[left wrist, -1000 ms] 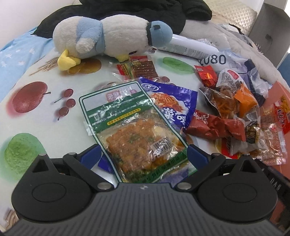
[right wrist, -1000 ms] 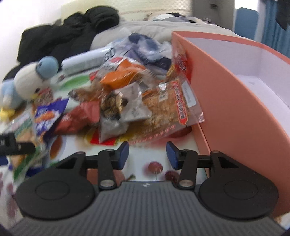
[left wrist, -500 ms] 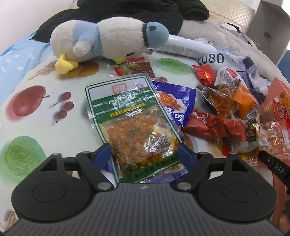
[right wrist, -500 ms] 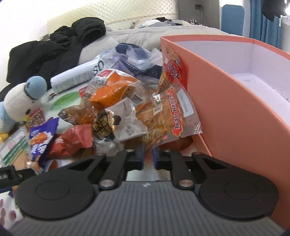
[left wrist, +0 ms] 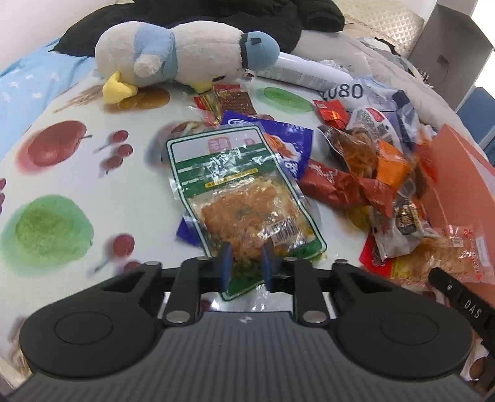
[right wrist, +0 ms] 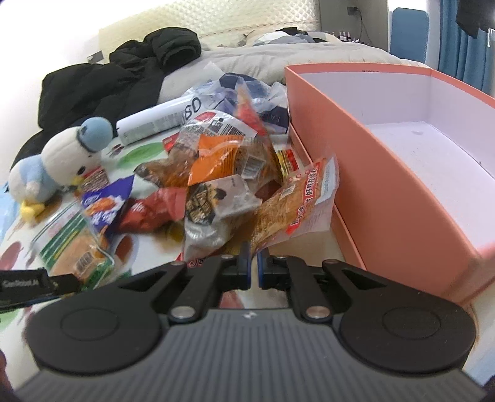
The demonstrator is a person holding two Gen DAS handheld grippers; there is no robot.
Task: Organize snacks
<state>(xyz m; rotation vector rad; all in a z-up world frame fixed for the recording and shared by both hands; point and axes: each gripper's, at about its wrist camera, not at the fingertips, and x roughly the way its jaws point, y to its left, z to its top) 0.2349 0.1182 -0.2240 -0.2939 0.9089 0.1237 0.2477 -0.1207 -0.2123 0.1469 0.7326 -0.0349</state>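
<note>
Barely started: orange box (right wrist: 386,198) at 2 o'clock was empty, snack pile (right wrist: 216,173) at 11. Left gripper (left wrist: 244,263) pinched green packet (left wrist: 244,198); right gripper (right wrist: 253,263) clamped red-printed packet (right wrist: 297,201).

Quilted cream headboard (right wrist: 216,21), rumpled grey bedding (right wrist: 278,52), blue curtains (right wrist: 458,40)

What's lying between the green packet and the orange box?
In the left wrist view, a heap of snacks: the red wrapper beside the green packet, then an orange pouch against the orange box.
</note>
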